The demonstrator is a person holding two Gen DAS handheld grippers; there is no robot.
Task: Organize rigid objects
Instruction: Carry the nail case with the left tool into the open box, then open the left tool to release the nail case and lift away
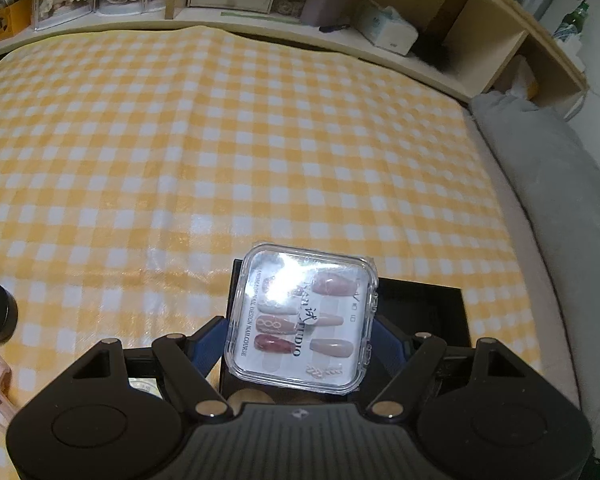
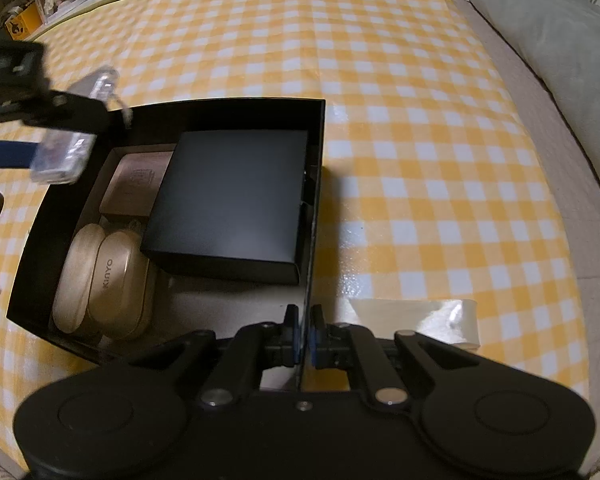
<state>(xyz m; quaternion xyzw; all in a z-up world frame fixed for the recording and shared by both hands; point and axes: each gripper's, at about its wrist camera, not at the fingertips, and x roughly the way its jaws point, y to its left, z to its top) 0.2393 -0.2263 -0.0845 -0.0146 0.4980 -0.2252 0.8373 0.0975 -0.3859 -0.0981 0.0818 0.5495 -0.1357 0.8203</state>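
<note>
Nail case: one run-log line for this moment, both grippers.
left gripper: shut on clear nail case, above black box | right gripper: shut on box's right wall | small black box, beige cases inside

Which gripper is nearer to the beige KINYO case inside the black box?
Left. The left gripper holds a clear nail box above the black box's far-left corner; the right gripper pinches its right wall, across from the KINYO case.

Black inner box [image 2: 230,204] fills the tray's [image 2: 318,152] right half.
</note>
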